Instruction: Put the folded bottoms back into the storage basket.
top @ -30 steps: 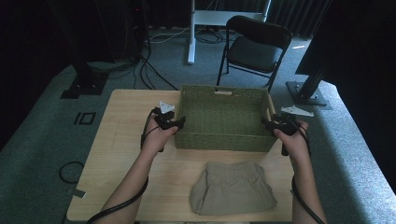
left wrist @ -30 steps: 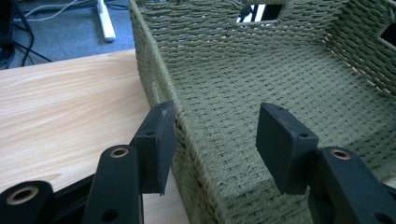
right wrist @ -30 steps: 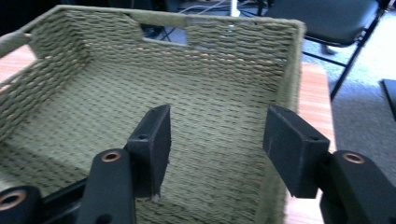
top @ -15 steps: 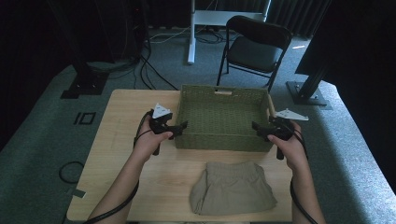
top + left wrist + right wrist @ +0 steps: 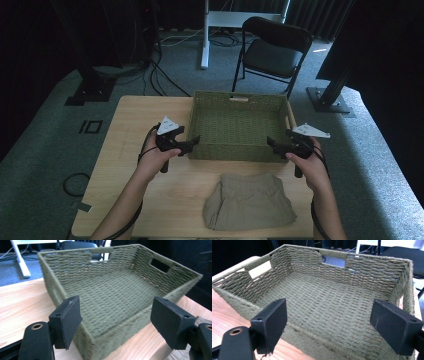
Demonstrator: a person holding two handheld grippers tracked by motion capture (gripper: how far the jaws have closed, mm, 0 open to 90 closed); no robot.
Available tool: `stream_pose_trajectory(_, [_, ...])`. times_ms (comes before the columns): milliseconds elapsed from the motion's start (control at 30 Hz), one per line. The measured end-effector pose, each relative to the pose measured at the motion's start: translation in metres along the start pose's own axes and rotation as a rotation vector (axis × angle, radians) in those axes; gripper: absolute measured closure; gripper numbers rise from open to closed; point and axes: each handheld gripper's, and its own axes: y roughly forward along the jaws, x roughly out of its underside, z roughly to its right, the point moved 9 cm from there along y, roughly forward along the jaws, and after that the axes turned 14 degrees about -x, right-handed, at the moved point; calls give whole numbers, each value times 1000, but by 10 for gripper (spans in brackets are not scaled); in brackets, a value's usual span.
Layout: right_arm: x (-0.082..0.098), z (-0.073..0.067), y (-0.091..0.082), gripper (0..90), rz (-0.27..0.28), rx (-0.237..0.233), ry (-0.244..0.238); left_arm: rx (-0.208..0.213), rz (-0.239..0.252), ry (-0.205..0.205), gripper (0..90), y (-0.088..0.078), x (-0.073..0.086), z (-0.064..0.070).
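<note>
Both grippers sat at the near corners of the woven basket [image 5: 239, 125], one per corner, likely so it could be shifted or steadied evenly from both ends.

Left gripper [image 5: 192, 142]: fingers [image 5: 67, 322] released, and they had just been opening. The basket's near-left corner sat between them but the pads stood clear of the weave on both sides. No grip.

Right gripper [image 5: 274, 144]: same story. Its fingers [image 5: 270, 323] were spread wide, had just been opening, and straddled the near-right corner; the wall ran below and between the pads, apart from them.

The basket stood flat on the desk [image 5: 125, 150], just ahead of both sets of fingers, open side up, nothing inside. The handle cut-outs faced away from the fingers, so the corners were the easy purchase.

Folded khaki shorts [image 5: 250, 202] lay on the desk behind the fingers, nearer the person, between the two forearms. My read: the basket was parked close so the garment could go in next.
</note>
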Motion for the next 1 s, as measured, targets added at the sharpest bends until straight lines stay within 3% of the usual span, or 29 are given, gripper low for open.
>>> stream_pose_trajectory(400, [7,-16,-11,135,5,-23,-30,67,29,52,256,-16,3,38])
stream_pose_trajectory(600, [12,-26,-17,131,13,-43,-41,92,20,79,256,-20,10,55])
stream_pose_trajectory(1000, [32,-40,-28,130,17,-72,-41,122,-10,101,255,-22,28,74])
